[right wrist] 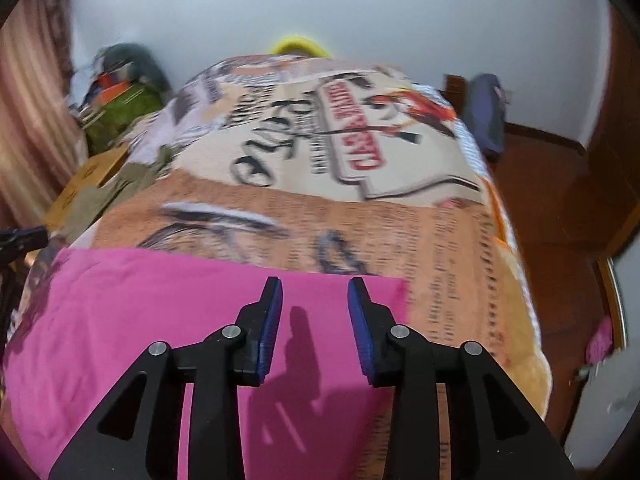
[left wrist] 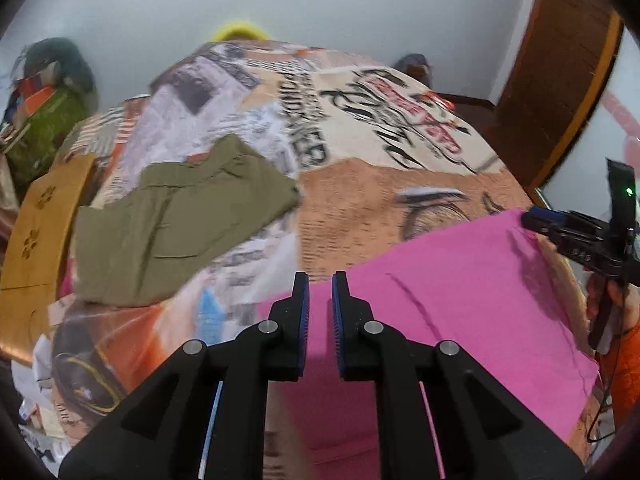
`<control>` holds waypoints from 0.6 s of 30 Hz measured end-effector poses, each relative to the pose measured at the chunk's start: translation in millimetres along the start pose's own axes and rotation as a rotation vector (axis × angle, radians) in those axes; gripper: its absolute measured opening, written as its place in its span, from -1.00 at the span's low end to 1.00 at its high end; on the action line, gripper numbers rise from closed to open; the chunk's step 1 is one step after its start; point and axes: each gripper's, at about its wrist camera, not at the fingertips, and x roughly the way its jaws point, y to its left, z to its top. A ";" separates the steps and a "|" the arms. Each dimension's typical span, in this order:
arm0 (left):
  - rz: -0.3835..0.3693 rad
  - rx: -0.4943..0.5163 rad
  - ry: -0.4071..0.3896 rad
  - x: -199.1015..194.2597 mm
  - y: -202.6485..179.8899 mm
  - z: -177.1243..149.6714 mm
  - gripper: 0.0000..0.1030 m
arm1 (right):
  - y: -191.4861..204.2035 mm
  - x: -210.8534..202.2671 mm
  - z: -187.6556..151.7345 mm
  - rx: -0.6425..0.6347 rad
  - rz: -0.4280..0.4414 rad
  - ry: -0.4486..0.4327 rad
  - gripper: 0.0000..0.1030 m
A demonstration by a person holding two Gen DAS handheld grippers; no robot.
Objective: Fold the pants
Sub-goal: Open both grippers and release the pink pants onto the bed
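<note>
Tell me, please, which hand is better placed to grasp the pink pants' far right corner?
Probably right: the right gripper hangs open by that corner; the left gripper is over the pink pants' opposite edge.

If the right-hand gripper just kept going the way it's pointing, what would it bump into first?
Most likely the pink pants spread on the bed: the right gripper points down at them, near their far edge, with nothing between. Depth is hard to judge.

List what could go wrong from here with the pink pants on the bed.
1. Neither the left gripper nor the right gripper pinches the pink pants; closing from here could catch the printed blanket too.
2. A crease crosses the pink cloth; folding over it may set a crooked fold.
3. The olive garment lies close by, so a wide sweep might drag it.
</note>
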 end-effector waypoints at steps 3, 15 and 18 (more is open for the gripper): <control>-0.001 0.032 0.038 16.3 -12.6 -4.5 -0.79 | 9.0 21.3 -3.6 -0.029 0.017 0.060 -0.39; 0.017 0.081 0.088 32.5 -19.2 -14.8 -0.79 | 6.9 32.7 -9.8 -0.022 0.010 0.118 -0.34; 0.020 0.062 0.071 17.0 -16.9 -14.5 -0.74 | 14.1 10.7 -8.7 -0.037 0.011 0.089 -0.34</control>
